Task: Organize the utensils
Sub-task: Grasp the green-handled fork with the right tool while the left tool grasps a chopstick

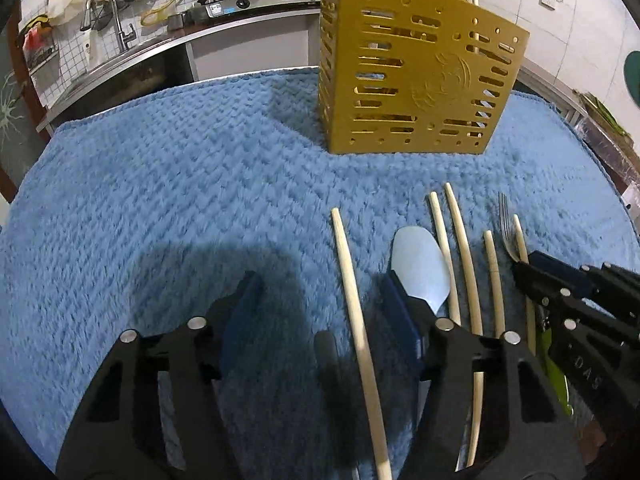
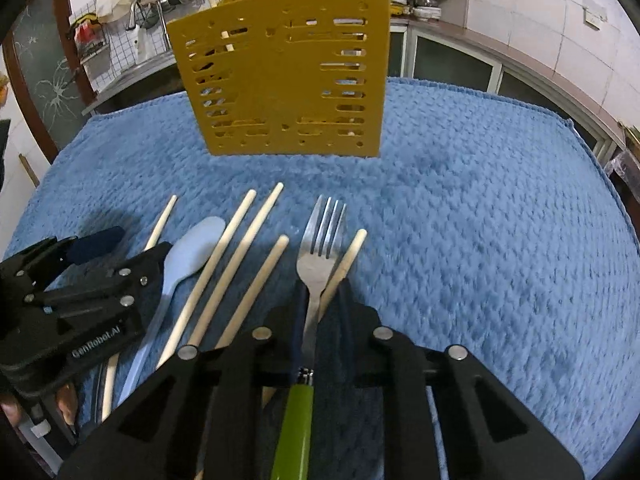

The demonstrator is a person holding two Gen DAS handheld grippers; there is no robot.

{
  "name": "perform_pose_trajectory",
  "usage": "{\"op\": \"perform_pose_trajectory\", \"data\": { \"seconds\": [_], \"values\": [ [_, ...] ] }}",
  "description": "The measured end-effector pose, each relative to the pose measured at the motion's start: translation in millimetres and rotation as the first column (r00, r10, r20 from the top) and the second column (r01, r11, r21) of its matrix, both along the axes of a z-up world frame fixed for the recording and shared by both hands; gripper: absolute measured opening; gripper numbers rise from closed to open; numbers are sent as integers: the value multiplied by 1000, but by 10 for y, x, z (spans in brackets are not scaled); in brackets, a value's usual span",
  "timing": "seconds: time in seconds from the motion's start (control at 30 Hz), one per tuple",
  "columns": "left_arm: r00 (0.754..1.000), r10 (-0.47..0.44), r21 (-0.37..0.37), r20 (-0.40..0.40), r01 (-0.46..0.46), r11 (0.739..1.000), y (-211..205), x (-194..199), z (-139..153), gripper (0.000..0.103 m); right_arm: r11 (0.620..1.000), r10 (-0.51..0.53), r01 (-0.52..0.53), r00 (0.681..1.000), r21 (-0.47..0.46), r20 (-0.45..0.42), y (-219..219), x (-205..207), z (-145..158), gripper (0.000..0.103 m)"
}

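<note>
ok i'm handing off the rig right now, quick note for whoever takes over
Right gripper: shut on the green-handled fork; a chopstick lies close beside it.
Left gripper: open, straddling the leftmost chopstick, not gripping.
On the blue towel: five chopsticks, a pale blue spoon, the fork.
Done: some chopsticks already stand in the yellow holder.
Left: everything on the towel.

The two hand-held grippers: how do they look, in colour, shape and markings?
Both are black plastic frames with angular cut-outs and round silver pins. The left hand-held gripper has dark blue finger pads and the white marking "GenRobot.AI" on its side. The right hand-held gripper has the same dark blue pads. No cables or sleeves show.
</note>
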State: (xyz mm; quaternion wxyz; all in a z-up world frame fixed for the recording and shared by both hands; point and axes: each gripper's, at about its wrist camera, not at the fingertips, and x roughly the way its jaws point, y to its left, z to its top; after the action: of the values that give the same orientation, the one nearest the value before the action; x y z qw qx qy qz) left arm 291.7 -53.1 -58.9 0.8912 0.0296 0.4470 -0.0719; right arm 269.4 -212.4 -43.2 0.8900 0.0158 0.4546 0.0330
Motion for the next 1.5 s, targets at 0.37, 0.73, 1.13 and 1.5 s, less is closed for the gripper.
{"op": "perform_pose_trajectory", "data": {
  "seconds": [0.37,0.73,1.13,1.5],
  "values": [
    [1000,7,-138,-22,-9,990,234,142,49,14,996,7,-7,1000,88,1,-170,71,45,9],
    [1000,-23,-171,-20,19,985,282,139,60,6,988,-14,14,1000,153,3,-352,47,25,8],
    [1000,-22,-179,21,26,984,300,62,152,6,970,-46,36,998,239,36,-528,46,48,8],
    [999,-23,-181,27,28,983,308,55,164,6,941,-91,90,996,326,-12,-759,143,-144,10]
  ]
}}
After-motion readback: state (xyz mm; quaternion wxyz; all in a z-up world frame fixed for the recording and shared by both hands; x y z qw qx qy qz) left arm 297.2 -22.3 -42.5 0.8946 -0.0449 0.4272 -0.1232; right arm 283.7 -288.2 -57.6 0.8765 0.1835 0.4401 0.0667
